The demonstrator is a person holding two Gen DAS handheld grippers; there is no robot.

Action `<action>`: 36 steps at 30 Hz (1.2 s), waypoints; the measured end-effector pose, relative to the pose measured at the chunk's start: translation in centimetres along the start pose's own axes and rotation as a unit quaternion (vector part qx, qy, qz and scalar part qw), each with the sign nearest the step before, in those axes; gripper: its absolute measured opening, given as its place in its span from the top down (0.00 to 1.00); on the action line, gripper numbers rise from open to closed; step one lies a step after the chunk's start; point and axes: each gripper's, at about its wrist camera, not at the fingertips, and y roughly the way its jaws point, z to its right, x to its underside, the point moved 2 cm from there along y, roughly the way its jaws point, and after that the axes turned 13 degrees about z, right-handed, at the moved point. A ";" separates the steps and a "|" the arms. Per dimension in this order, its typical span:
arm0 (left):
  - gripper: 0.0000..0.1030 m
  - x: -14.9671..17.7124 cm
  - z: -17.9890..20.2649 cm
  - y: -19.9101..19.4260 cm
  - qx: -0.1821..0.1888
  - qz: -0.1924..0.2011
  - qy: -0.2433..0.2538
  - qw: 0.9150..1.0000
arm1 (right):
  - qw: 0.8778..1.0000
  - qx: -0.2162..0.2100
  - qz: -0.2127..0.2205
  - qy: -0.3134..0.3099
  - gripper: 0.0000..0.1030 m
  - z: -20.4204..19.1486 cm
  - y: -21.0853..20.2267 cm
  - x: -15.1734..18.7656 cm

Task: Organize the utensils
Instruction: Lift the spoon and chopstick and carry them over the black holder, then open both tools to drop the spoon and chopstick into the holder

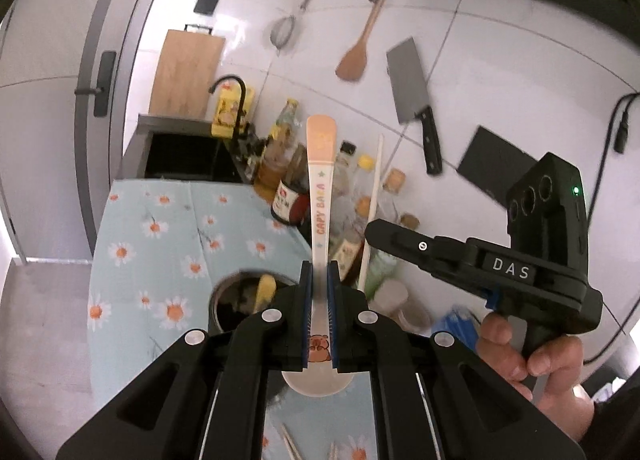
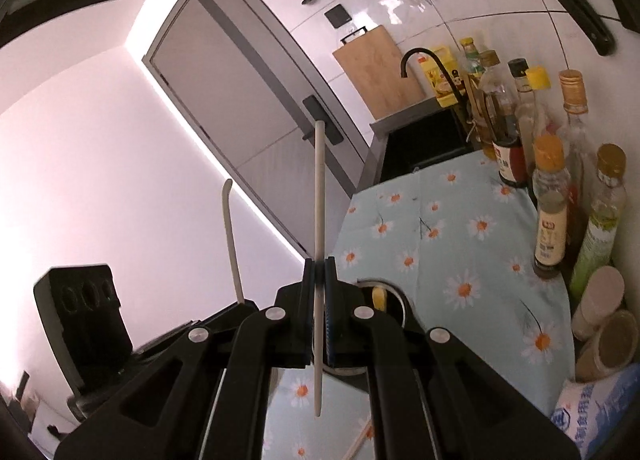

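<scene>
Two jaws clamped: left gripper (image 1: 319, 272) on pastel spoon (image 1: 320, 187), right gripper (image 2: 319, 268) on pale chopstick (image 2: 319, 219).

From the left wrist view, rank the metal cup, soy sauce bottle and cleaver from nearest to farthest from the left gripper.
1. Metal cup: just left of the left gripper, on the cloth.
2. Soy sauce bottle: further back, among the bottles.
3. Cleaver: farthest, on the wall, upper right.

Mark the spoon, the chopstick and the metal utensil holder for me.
spoon (image 1: 320, 187): left wrist view, on the printed handle.
chopstick (image 2: 320, 187): right wrist view, on the shaft above the pads.
metal utensil holder (image 1: 224, 292): left wrist view, on the left rim.
</scene>
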 end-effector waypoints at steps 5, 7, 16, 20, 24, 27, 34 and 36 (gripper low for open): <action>0.94 -1.1 -0.7 0.8 0.004 0.045 -0.002 0.999 | 1.000 0.001 0.029 -0.011 0.94 -0.1 1.0 -1.3; 0.94 -1.5 -1.2 1.3 -0.001 0.059 -0.001 0.998 | 0.999 0.000 0.034 -0.010 0.94 -0.1 1.6 -1.7; 0.94 -0.8 -3.5 3.2 0.006 0.081 -0.024 0.996 | 0.997 0.010 0.072 -0.038 0.94 -0.1 3.3 -2.6; 0.94 0.4 -4.0 3.4 0.015 0.096 -0.027 0.995 | 0.997 0.011 0.064 -0.040 0.94 0.6 4.4 -1.8; 0.94 1.9 -4.2 3.7 0.014 0.098 -0.023 0.995 | 0.997 0.024 0.050 -0.049 0.94 1.5 5.2 -0.4; 0.94 2.9 -4.3 4.2 0.010 0.092 -0.023 0.995 | 0.998 0.027 0.035 -0.048 0.94 1.9 5.6 0.9; 0.94 5.0 -4.1 4.8 0.000 0.076 -0.005 0.997 | 0.999 0.032 0.014 -0.036 0.94 2.9 5.8 2.7; 0.94 5.3 -4.2 4.8 0.004 0.071 -0.011 0.997 | 0.999 0.031 0.009 -0.033 0.94 3.0 5.9 3.0</action>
